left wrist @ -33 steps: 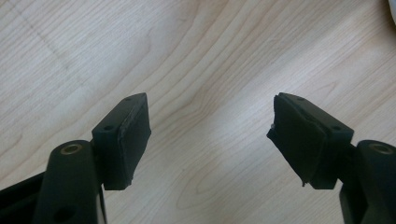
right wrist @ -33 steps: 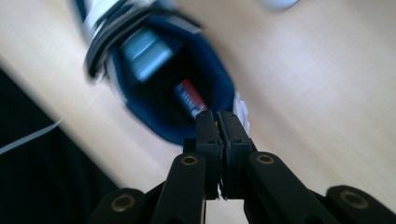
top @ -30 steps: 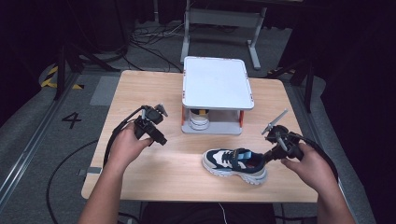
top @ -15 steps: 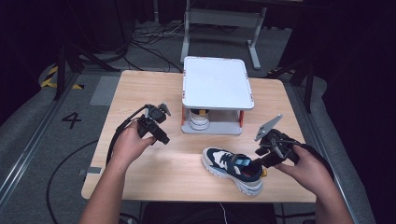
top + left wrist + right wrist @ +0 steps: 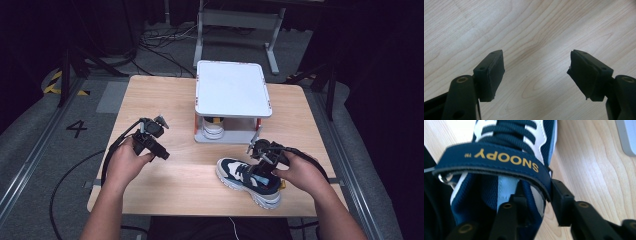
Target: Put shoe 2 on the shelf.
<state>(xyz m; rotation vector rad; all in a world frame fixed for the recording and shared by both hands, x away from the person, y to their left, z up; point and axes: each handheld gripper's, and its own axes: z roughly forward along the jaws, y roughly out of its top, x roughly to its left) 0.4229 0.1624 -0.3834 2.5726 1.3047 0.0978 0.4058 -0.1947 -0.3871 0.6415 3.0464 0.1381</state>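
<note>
- Right hand [image 5: 300, 172] at the near right of the table [image 5: 165, 100], holding the right gripper [image 5: 261, 159] down onto a navy and white sneaker [image 5: 247, 181].
- Sneaker lies on its sole near the front edge, right of centre, toe pointing toward the table's middle, heel toward the right hand.
- Right gripper view: jaws clamped across the side wall of the sneaker's collar [image 5: 534, 192], one jaw inside the opening, the other outside against the wood side. A navy strap [image 5: 491, 157] with yellow "SNOOPY" lettering crosses just above the jaws; dark laces [image 5: 509, 132] beyond it.
- Left hand [image 5: 125, 160] at the near left, well apart from the sneaker, carrying the left gripper [image 5: 159, 150] over bare wood; cable [image 5: 112, 150] loops back along the forearm.
- Left gripper view: jaws stand wide apart, nothing between them, pale wood grain below.
- Farther back, centre: a white two-level stand [image 5: 232, 90] with a flat top. On its lower shelf, a second white shoe [image 5: 214, 129], partly hidden.
- Beyond the table: grey floor, a metal frame [image 5: 235, 22], loose cables, a painted "4" [image 5: 76, 128] at left.
</note>
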